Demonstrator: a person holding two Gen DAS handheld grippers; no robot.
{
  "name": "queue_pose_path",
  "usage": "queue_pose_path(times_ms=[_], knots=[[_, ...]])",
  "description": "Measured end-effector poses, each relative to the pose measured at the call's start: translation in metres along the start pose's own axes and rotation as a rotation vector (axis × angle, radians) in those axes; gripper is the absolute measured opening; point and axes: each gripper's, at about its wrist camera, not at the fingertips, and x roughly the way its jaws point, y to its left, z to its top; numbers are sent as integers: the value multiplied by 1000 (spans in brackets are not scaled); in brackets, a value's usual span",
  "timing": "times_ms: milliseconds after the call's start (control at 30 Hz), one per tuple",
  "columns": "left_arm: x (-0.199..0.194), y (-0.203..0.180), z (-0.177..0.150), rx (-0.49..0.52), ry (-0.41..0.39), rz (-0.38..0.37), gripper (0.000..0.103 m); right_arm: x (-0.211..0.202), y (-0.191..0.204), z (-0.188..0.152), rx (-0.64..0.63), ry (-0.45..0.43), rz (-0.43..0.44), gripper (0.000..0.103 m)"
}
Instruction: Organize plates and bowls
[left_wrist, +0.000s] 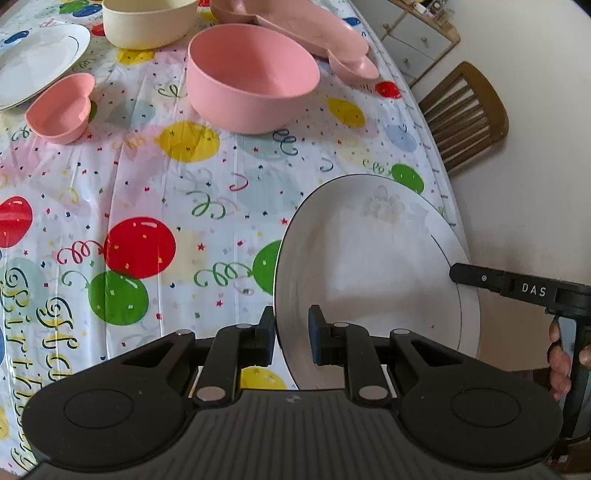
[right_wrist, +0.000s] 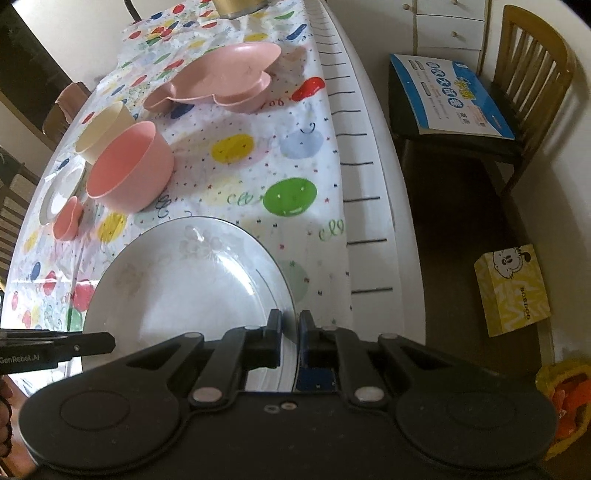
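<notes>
A white plate (left_wrist: 373, 258) with a thin dark rim line is tilted above the balloon tablecloth; it also shows in the right wrist view (right_wrist: 177, 280). My left gripper (left_wrist: 291, 332) straddles its near rim, with a gap between the right pad and the plate. My right gripper (right_wrist: 290, 332) is shut on the plate's right rim. Further off stand a big pink bowl (left_wrist: 251, 77), a small pink heart bowl (left_wrist: 61, 109), a cream bowl (left_wrist: 147, 22), a pink shaped plate (left_wrist: 295, 29) and a second white plate (left_wrist: 37, 55).
The table edge (right_wrist: 369, 184) runs along the right. Beyond it stand a wooden chair (right_wrist: 524, 85) holding a blue box (right_wrist: 450, 96), a white drawer unit (right_wrist: 447, 26) and a yellow box (right_wrist: 513, 291) on the floor.
</notes>
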Motion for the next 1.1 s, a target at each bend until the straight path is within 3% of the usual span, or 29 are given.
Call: queue_pose_path(times_ms=[367,467,633,900,1100], knots=[[5,0,0,19,13,1,17,3,-1,-3,7,11,-23,10],[2,-2,3,30,6,9,18,0,0,1,-14,0,-45,19],[-4,-1,5,32,0,19,18,-9,0,9,-20,-29,-44,21],[-25,-2,11,42,-87,48,19,-21,28,26,-130,-79,13,25],[-41,-4,21,33,-153,69,32,-27,52,42,-197,-111,61,31]])
